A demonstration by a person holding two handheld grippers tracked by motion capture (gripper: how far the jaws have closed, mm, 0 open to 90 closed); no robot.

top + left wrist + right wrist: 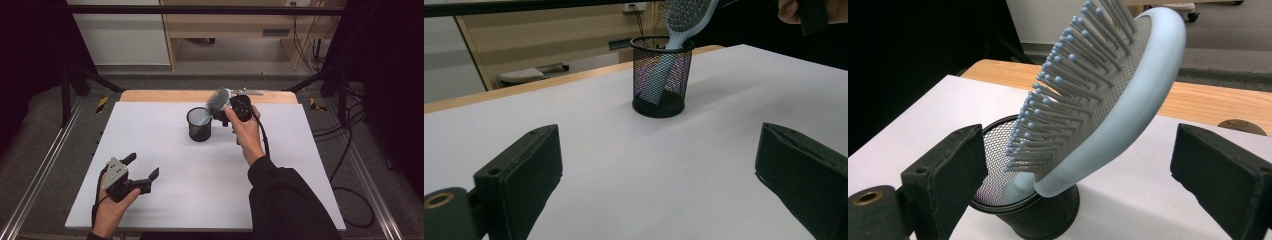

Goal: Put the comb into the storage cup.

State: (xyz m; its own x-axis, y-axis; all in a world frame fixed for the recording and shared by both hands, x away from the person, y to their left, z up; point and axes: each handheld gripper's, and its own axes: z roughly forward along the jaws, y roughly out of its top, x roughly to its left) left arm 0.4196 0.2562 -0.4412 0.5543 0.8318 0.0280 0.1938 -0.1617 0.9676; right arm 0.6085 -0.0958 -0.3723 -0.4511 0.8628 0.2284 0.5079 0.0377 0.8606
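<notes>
A light-blue hairbrush (pixel 218 100) stands handle-down in a black mesh cup (pixel 199 125) at the back middle of the white mat (pixel 165 150), its head leaning up and to the right. My right gripper (pixel 226 112) is right beside the brush head and open. In the right gripper view the bristled brush head (pixel 1108 100) sits between the wide-apart jaws, touching neither, above the cup (pixel 1043 215). My left gripper (pixel 144 166) rests open at the mat's near left, holding nothing. The left gripper view shows the cup (pixel 659 85) and brush (pixel 686 17) well ahead.
The wooden table edge (pixel 160 95) shows behind the mat. Black frame bars (pixel 75 85) stand at both back corners. A wooden cabinet (pixel 225 25) stands on the floor beyond, and cables (pixel 345 165) trail on the floor at the right.
</notes>
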